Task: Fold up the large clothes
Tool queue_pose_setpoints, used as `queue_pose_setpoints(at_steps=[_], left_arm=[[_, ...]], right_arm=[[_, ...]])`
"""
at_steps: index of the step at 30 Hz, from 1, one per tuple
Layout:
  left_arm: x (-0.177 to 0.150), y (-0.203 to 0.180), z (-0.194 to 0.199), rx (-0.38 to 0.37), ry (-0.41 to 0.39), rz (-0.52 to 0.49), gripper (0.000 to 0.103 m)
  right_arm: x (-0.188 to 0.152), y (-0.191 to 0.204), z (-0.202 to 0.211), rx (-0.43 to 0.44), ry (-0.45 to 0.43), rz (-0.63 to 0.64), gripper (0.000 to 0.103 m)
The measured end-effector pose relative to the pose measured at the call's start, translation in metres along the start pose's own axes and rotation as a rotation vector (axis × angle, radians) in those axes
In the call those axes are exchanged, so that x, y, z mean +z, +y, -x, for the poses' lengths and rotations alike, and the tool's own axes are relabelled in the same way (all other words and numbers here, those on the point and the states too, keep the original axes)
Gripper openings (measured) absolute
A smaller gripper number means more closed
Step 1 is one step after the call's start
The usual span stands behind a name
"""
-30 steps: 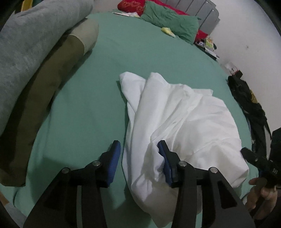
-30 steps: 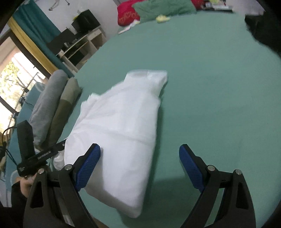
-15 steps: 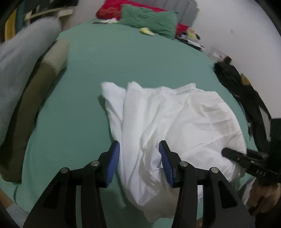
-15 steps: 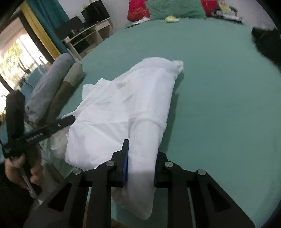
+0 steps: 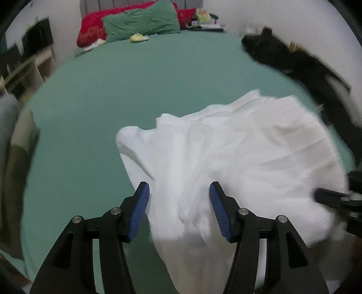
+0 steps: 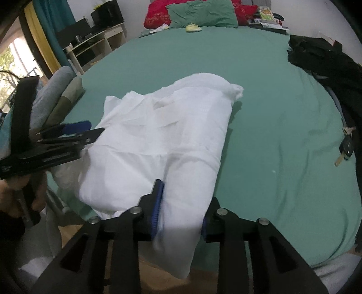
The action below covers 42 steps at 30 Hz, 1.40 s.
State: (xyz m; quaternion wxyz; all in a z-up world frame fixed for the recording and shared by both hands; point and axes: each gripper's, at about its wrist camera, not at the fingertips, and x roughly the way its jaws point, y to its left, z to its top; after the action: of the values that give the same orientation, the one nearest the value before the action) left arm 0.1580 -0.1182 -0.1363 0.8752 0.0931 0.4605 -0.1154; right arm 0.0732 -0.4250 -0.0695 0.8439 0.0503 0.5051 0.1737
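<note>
white garment [image 6: 163,135] in right gripper [image 6: 179,209]

Green-sheeted bed [image 6: 260,95], white garment [image 6: 163,135], pillows [image 6: 201,13], black clothes [image 6: 328,61]

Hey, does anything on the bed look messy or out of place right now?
Yes. The white garment is bunched and wrinkled rather than flat, and its near end droops over the bed edge, pinched in the right claw. A key also lies loose on the sheet beside dark clothes.
</note>
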Motion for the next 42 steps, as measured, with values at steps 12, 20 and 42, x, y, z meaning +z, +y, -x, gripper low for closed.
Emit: queue_pose_setpoints(at_steps=[12, 20, 42], left_arm=[[-0.007, 0.081, -0.001, 0.083, -0.053, 0.332, 0.06], [-0.027, 0.088, 0.03, -0.172, -0.018, 0.419, 0.061], [-0.036, 0.013, 0.032, -0.374, 0.063, 0.271, 0.071]], right_arm=[[0.01, -0.005, -0.006, 0.009, 0.017, -0.024, 0.052], [0.01, -0.001, 0.004, -0.01, 0.005, -0.014, 0.057], [0.009, -0.017, 0.027, -0.014, -0.063, -0.057, 0.076]])
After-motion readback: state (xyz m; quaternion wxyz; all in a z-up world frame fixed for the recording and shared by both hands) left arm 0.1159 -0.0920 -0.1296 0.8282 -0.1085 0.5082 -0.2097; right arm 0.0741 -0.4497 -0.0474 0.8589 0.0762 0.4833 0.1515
